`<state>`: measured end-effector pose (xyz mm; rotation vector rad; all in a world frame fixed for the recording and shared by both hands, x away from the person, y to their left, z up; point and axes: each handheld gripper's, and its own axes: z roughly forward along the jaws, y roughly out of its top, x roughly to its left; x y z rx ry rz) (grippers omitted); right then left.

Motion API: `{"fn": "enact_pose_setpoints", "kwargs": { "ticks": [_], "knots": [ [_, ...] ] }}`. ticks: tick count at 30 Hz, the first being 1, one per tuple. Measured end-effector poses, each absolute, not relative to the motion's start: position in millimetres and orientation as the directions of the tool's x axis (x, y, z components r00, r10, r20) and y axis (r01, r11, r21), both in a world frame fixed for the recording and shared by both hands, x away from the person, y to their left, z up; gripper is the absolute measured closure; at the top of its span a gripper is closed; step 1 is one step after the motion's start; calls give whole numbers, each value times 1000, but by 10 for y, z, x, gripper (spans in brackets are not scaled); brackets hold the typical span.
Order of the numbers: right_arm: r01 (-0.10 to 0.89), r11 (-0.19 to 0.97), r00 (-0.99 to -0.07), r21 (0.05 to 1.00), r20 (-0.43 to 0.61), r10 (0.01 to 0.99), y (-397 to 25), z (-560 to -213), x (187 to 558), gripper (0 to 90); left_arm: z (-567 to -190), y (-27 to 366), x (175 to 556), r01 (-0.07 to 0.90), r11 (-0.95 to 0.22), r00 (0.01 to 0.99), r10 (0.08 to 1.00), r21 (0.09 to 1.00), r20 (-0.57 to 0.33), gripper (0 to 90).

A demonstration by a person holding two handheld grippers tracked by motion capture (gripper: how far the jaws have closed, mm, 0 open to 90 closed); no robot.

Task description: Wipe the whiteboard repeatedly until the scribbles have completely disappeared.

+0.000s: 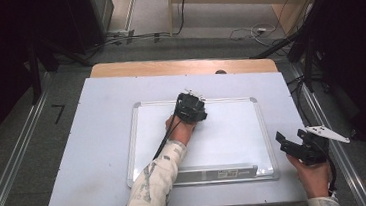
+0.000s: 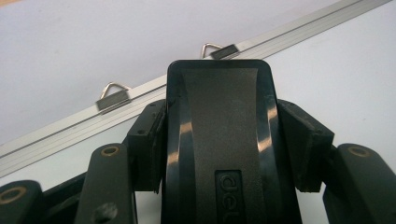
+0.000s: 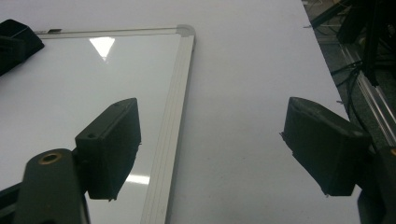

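White-covered table [image 1: 99, 140], whiteboard [image 1: 224, 139] flat at centre. Your left gripper [image 2: 219, 135] clamped on black eraser [image 2: 219, 116] near board's far edge. Right gripper [image 3: 210, 149] spread apart, empty, off board's right edge. Keep eraser flat, pressure even, strokes overlapping.

Dim, soft frames; glare on whiteboard [image 3: 70, 93]

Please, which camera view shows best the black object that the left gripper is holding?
The left gripper view: the black eraser sits close, clamped between both jaws, with its top and part of a logo visible. In the high view the left gripper covers it over the whiteboard. The right gripper view gives no clear sight of it.
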<state>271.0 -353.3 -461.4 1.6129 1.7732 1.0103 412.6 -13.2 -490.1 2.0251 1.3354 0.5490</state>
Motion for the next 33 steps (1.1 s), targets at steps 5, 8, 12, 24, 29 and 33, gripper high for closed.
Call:
{"fn": "enact_pose_setpoints", "kwargs": {
  "ticks": [5,8,12,24,29,33],
  "knots": [
    [585,6,-143,811,96,985,-3534,-4615,2710,179,-4904,-37,4101,652,-267,384,923,710,-5,406],
    [585,8,-143,811,94,985,-3533,-4616,2709,180,-4905,29,4082,653,-268,387,922,709,-7,406],
    [586,7,-143,810,94,985,-3531,-4619,2709,181,-4905,115,4067,655,-266,384,923,707,-8,406],
    [585,6,-139,811,92,986,-3533,-4621,2703,184,-4912,322,4043,654,-264,384,923,709,-10,405],
    [585,5,-137,811,93,986,-3533,-4622,2702,185,-4910,408,4034,657,-265,381,925,706,-8,405],
    [583,8,-138,813,89,986,-3535,-4622,2702,186,-4913,480,4025,659,-256,371,929,708,-9,405]
  ]
}}
